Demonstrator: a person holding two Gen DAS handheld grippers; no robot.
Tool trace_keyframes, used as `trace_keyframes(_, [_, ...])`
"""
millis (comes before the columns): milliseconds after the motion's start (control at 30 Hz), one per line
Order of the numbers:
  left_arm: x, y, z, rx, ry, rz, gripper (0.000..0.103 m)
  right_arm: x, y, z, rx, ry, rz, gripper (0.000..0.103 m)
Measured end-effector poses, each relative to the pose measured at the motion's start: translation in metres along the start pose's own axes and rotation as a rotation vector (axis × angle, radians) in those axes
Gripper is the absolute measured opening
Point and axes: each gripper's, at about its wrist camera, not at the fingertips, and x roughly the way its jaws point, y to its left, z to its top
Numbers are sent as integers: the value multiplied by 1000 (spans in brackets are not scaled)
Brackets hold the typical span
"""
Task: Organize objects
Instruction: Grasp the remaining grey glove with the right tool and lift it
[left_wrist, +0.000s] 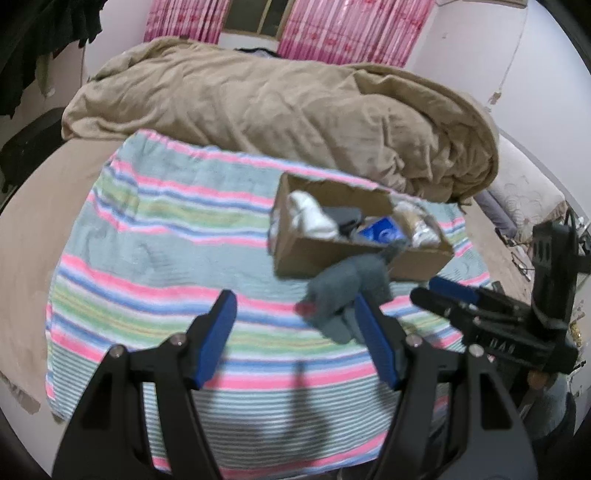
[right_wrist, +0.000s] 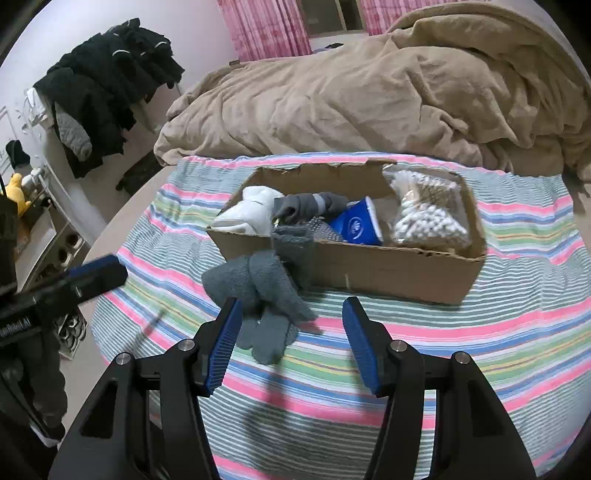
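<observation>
A cardboard box (right_wrist: 399, 273) stands on a striped cloth (right_wrist: 480, 332) on the bed. It holds a white cloth (right_wrist: 251, 214), a grey sock (right_wrist: 306, 206), a blue cup (right_wrist: 356, 225) and a bag of cotton swabs (right_wrist: 424, 210). A fuzzy grey glove (right_wrist: 266, 295) hangs over the box's front wall and onto the cloth. My right gripper (right_wrist: 291, 332) is open and empty, just short of the glove. My left gripper (left_wrist: 295, 325) is open and empty, left of the glove (left_wrist: 343, 291) and box (left_wrist: 332, 258). The right gripper also shows in the left wrist view (left_wrist: 439, 295).
A bunched tan blanket (right_wrist: 369, 92) lies behind the box. Dark clothes (right_wrist: 107, 81) hang at the left by the wall, above shelves with a yellow toy (right_wrist: 14, 188). Pink curtains (left_wrist: 351, 29) hang at the back. The cloth's left half (left_wrist: 147, 258) is bare.
</observation>
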Motion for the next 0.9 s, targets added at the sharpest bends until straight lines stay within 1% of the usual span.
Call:
trace_keyframes(333, [15,29,-13,-53,24,18,68,53,6,2,36,51,13,60])
trace_keyframes(433, [21,34,-14,-59,31,22,68,63,4,6,65,61,36,60])
trace_keyframes(533, [24,36,-13,-56,34,31,68,68,6,8,65,61,43,59])
trace_keyframes(667, [28,36,-13,-51,37,41,68,73,10,7,54,72,43,44])
trace_keyframes(700, [28,34,-13,-45,40,40,68,73,11,6,48,71,40,39])
trace_keyframes(733, [28,33,-14,-41,41,43,68,71,12,6,41,68,38,36])
trace_keyframes(800, [26,30,-14,-30,38,54,68,67,12,6,35,63,38,26])
trace_keyframes(833, [24,27,-13,-27,36,55,68,63,12,7,35,56,37,23])
trace_keyframes(867, [23,26,-13,-25,34,53,68,59,11,7,36,48,34,14])
trace_keyframes(900, [20,23,-12,-21,30,55,68,55,11,8,41,40,34,8])
